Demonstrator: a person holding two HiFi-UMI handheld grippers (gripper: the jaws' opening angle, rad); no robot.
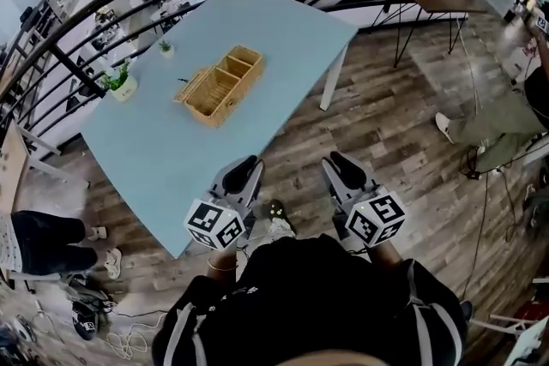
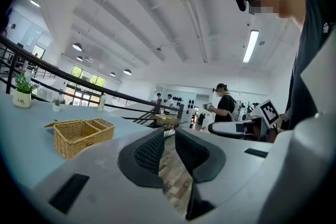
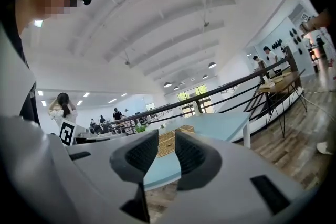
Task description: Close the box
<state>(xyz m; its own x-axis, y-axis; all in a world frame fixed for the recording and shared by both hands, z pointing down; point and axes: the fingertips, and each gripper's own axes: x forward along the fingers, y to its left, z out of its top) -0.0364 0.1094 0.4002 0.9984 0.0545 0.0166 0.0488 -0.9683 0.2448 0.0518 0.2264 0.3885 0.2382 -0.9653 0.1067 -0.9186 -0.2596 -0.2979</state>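
Ahead, wicker box (image 1: 220, 84), potted plant (image 1: 120, 82) on table (image 1: 283, 30); left gripper (image 1: 247, 164), right gripper (image 1: 340, 161) (jaws slightly apart, empty).

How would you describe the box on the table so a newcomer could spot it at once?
Look at the light blue table by the black railing. Near its middle sits the wicker box: the only woven, tan thing there, with open compartments, unlike the small potted plants.
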